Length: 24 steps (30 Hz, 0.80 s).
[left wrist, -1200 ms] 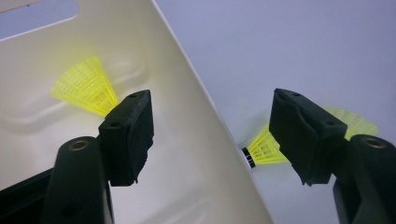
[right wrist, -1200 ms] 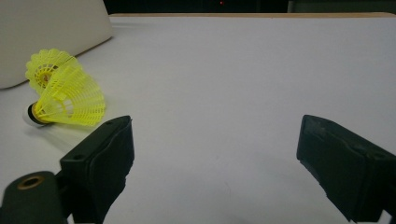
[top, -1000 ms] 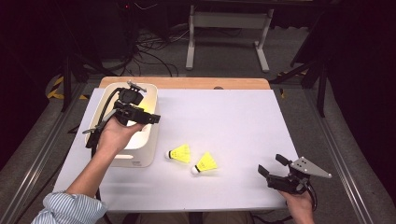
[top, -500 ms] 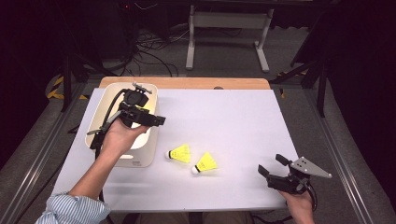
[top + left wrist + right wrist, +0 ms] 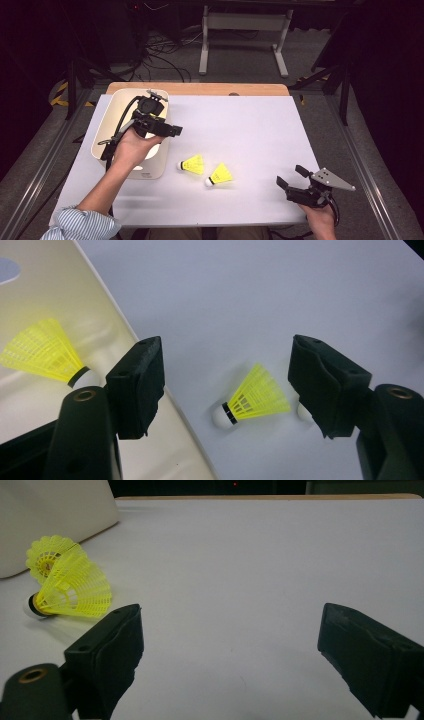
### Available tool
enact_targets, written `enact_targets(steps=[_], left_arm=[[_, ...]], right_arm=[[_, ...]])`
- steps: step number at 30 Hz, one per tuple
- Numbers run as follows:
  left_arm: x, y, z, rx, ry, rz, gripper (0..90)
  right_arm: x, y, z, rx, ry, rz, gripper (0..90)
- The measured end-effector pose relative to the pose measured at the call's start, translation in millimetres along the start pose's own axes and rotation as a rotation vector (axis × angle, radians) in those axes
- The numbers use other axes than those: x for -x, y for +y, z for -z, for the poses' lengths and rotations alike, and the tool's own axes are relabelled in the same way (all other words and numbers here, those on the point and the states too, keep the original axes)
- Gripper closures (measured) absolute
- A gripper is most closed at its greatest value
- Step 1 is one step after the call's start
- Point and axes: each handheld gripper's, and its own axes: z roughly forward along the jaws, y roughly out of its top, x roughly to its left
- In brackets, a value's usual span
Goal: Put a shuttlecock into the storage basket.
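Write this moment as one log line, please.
left gripper: open, over bin | right gripper: open, idle | two shuttlecocks on table

Two yellow shuttlecocks [image 5: 192,164] [image 5: 219,175] on their sides on the table — one more [image 5: 42,353] in the bin [image 5: 112,111].

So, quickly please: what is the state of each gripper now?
Left gripper: open, holding nothing, over the edge of the cream tray.
Right gripper: open, holding nothing, low over the white table.
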Motion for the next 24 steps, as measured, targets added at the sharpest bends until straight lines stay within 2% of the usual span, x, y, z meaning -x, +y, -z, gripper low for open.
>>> enact_targets(steps=[8, 15, 24], left_arm=[[6.1, 2.8, -3.0, -0.006, -0.009, -0.011, 32.1], [12.4, -0.7, -2.1, 0.000, -0.009, -0.026, 32.4], [22.6, -2.8, -5.1, -0.006, -0.027, -0.044, 32.5]], right_arm=[[-0.7, 0.3, -0.1, -0.001, -0.001, 0.001, 12.0], [-2.7, 2.1, -5.4, -0.006, 0.014, 0.015, 11.9], [-1.9, 2.3, -6.1, -0.004, 0.013, 0.007, 12.0]])
